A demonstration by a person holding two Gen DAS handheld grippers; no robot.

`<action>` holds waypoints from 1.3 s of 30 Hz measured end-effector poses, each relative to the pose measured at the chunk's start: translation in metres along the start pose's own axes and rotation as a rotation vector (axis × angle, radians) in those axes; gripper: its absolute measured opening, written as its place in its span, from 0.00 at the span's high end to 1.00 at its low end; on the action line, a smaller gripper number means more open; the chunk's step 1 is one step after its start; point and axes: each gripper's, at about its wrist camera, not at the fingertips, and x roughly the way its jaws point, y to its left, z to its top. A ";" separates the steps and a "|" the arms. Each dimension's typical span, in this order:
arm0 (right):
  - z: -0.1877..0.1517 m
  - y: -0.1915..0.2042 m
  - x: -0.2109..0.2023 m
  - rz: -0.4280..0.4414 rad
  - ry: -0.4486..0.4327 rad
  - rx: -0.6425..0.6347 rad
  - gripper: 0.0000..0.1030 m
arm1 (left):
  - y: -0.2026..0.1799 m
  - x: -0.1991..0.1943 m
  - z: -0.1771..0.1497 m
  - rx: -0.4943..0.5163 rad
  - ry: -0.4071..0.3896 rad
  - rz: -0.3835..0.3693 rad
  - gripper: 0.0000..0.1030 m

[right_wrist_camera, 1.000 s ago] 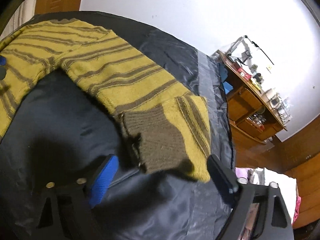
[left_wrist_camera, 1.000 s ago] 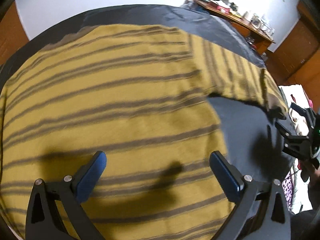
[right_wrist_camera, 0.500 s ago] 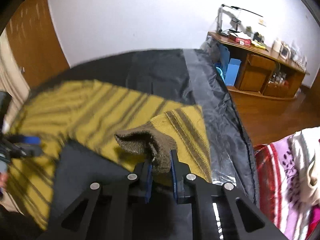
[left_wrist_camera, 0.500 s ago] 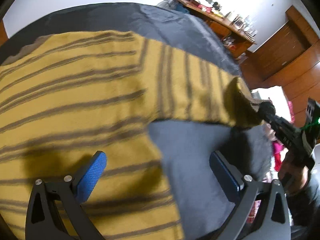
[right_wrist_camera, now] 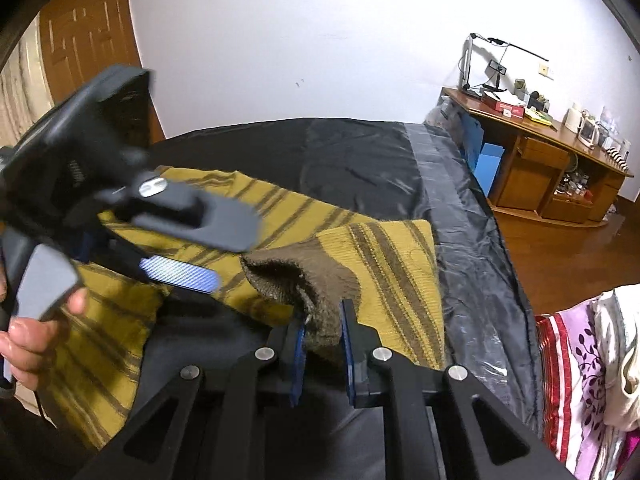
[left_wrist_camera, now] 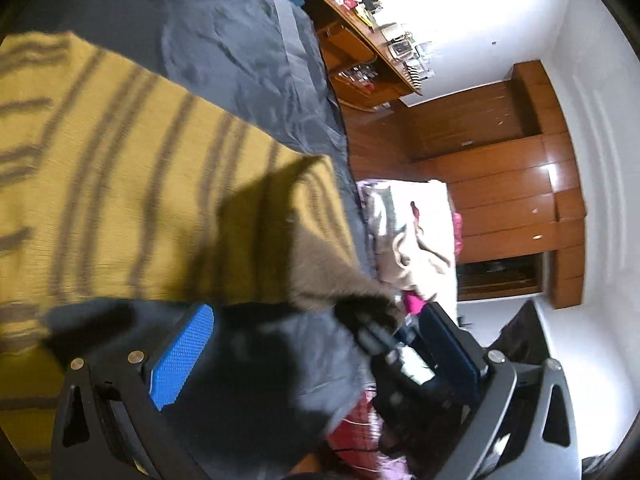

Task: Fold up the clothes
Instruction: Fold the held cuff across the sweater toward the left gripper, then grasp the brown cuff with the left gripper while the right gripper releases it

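Presently, mustard-yellow knitted sweater with brown stripes, brown cuff clenched in right claw; left claw spread wide, nothing grasped, above dark bed cover.

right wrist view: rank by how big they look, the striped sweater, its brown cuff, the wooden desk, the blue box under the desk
1. striped sweater, largest.
2. wooden desk.
3. brown cuff, held in the right gripper; it sits near the camera, so its place against the desk is unsure.
4. blue box, smallest.
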 end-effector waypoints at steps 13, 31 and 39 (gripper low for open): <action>-0.001 0.012 0.006 0.035 0.002 0.000 0.84 | 0.020 0.039 0.019 -0.217 0.045 -0.113 0.36; -0.006 0.010 -0.001 0.029 0.011 0.059 0.22 | 0.040 0.008 0.040 -0.197 -0.062 -0.010 0.90; -0.008 -0.018 0.000 -0.059 0.032 0.167 0.22 | 0.052 0.005 0.042 -0.184 -0.041 0.029 0.90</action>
